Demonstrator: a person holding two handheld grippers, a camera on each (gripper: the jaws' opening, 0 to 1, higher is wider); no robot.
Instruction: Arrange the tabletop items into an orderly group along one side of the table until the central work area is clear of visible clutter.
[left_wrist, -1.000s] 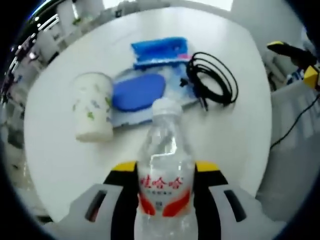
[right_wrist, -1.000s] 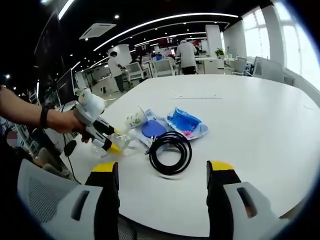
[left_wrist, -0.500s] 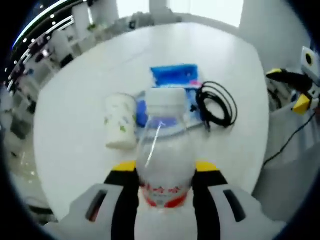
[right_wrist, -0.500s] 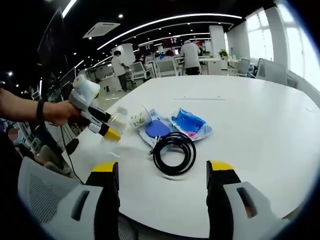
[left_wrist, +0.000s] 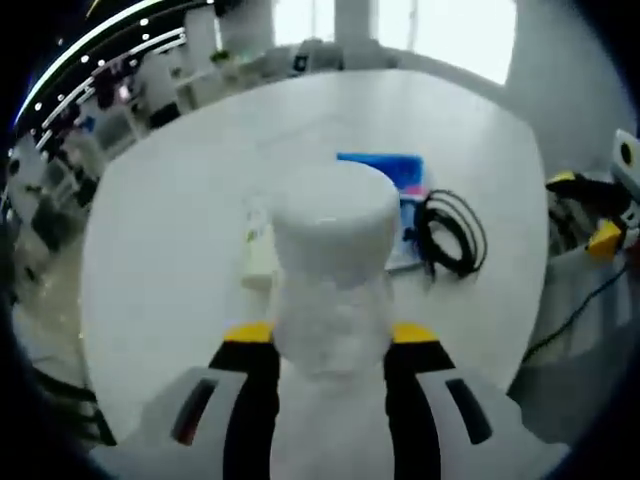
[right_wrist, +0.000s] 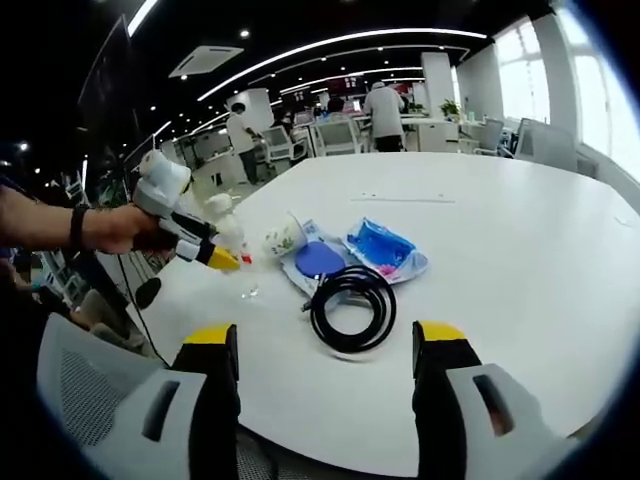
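Left gripper (left_wrist: 322, 345): jaws closed on a clear plastic bottle (left_wrist: 332, 260), lifted above the table, white cap toward the camera.
Right gripper (right_wrist: 325, 345): jaws wide apart, holding nothing, hovering over the near table edge.
Table (right_wrist: 520, 240): round and white.
Paper cup (right_wrist: 281, 237): lying on its side, touching a blue pouch (right_wrist: 320, 259).
Blue packet (right_wrist: 380, 245): just beside the pouch.
Black cable (right_wrist: 353, 307): coiled, touching the pouch's near edge.
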